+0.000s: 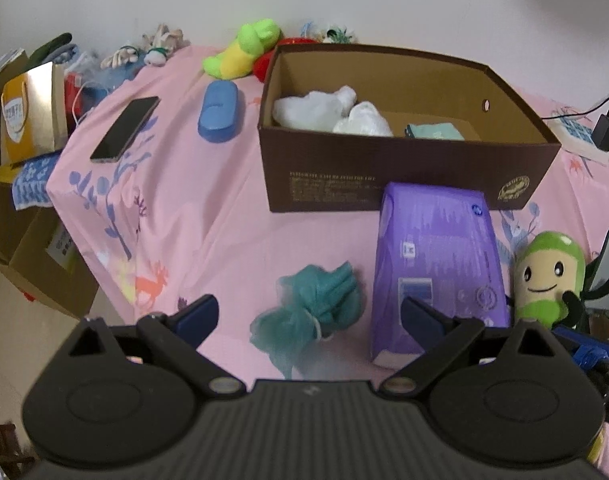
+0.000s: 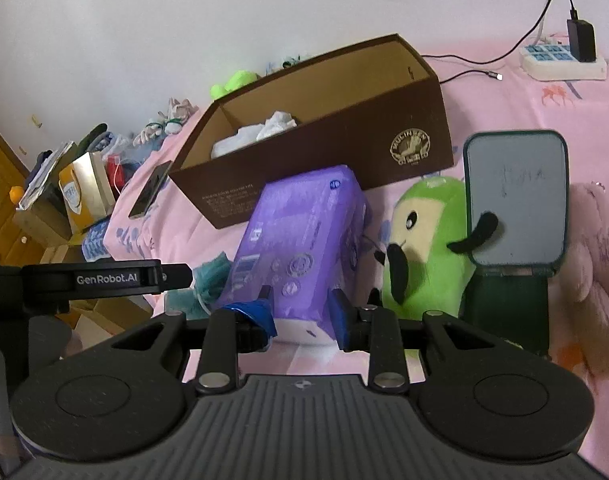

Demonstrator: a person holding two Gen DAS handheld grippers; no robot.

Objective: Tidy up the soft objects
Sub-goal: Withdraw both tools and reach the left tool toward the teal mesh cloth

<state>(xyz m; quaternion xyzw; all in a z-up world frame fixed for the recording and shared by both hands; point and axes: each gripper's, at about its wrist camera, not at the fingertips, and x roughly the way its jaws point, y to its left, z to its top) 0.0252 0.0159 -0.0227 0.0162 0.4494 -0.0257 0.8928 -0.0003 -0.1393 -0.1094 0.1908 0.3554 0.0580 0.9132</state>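
A brown cardboard box [image 1: 404,168] stands on the pink bedsheet and holds white cloths [image 1: 328,112] and a teal item [image 1: 434,131]. A purple soft pack [image 1: 436,256] lies in front of it. A teal mesh puff [image 1: 316,312] lies left of the pack. My left gripper [image 1: 308,316] is open, hovering over the puff. My right gripper [image 2: 300,312] has its jaws closed onto the near end of the purple pack [image 2: 300,236]. A green plush [image 2: 424,248] stands right of the pack, also in the left wrist view [image 1: 548,276].
A phone [image 1: 124,128] and a blue case [image 1: 218,110] lie left of the box. A green-yellow plush [image 1: 240,52] sits behind. A mirror stand [image 2: 516,216], a pink plush [image 2: 596,264] and a power strip [image 2: 564,64] are at right. Boxes and bags [image 1: 32,120] stand off the left edge.
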